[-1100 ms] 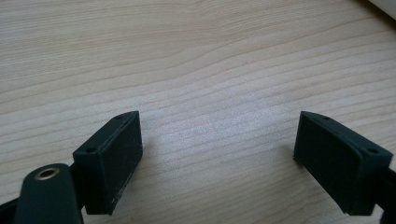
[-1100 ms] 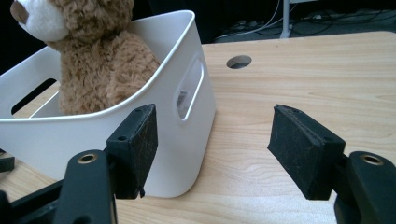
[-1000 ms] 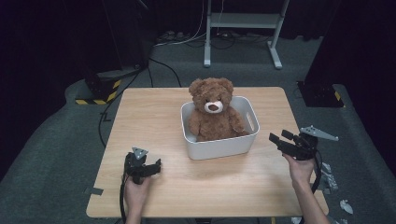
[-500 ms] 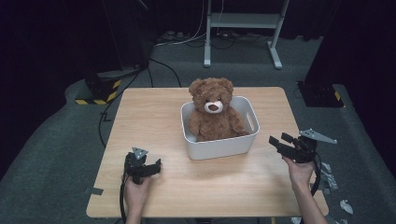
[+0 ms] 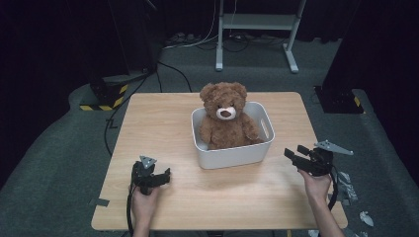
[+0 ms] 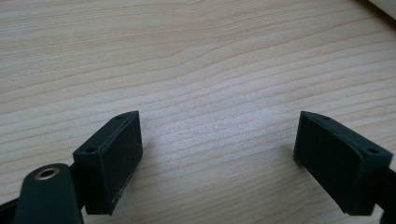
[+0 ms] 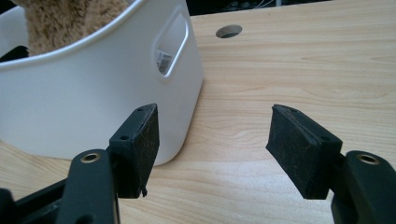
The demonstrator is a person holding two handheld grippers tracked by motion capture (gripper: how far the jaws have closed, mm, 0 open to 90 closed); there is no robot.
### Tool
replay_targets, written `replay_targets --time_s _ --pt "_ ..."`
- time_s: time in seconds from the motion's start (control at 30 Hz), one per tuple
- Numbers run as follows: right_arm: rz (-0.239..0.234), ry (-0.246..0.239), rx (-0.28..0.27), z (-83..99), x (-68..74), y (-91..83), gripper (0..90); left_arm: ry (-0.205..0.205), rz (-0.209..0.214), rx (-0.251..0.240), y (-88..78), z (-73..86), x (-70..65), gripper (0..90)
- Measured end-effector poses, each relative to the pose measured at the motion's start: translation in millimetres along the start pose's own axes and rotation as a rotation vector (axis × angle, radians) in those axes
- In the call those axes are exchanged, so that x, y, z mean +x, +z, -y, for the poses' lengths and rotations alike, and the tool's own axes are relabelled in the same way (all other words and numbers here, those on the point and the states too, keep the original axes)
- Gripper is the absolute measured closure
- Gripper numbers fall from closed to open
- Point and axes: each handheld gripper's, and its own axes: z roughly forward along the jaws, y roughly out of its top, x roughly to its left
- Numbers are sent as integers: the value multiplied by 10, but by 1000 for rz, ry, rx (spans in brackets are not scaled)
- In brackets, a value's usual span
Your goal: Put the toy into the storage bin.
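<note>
The wooden surface carries a white bin just past its centre, toward 12 o'clock. A brown teddy bear sits upright inside the bin, head above the rim. The right gripper is held at 3 o'clock of the bin, near its corner, jaws wide apart with nothing between them. The left gripper is at 8 o'clock of the bin, close to the bare wood, jaws likewise wide apart and holding nothing. Both stand clear of the bin
</note>
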Motion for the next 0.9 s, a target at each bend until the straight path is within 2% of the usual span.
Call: replay_targets --time_s 0.9 --pt "45 6 71 212 -77 138 338 0 0 0 0 0 0 153"
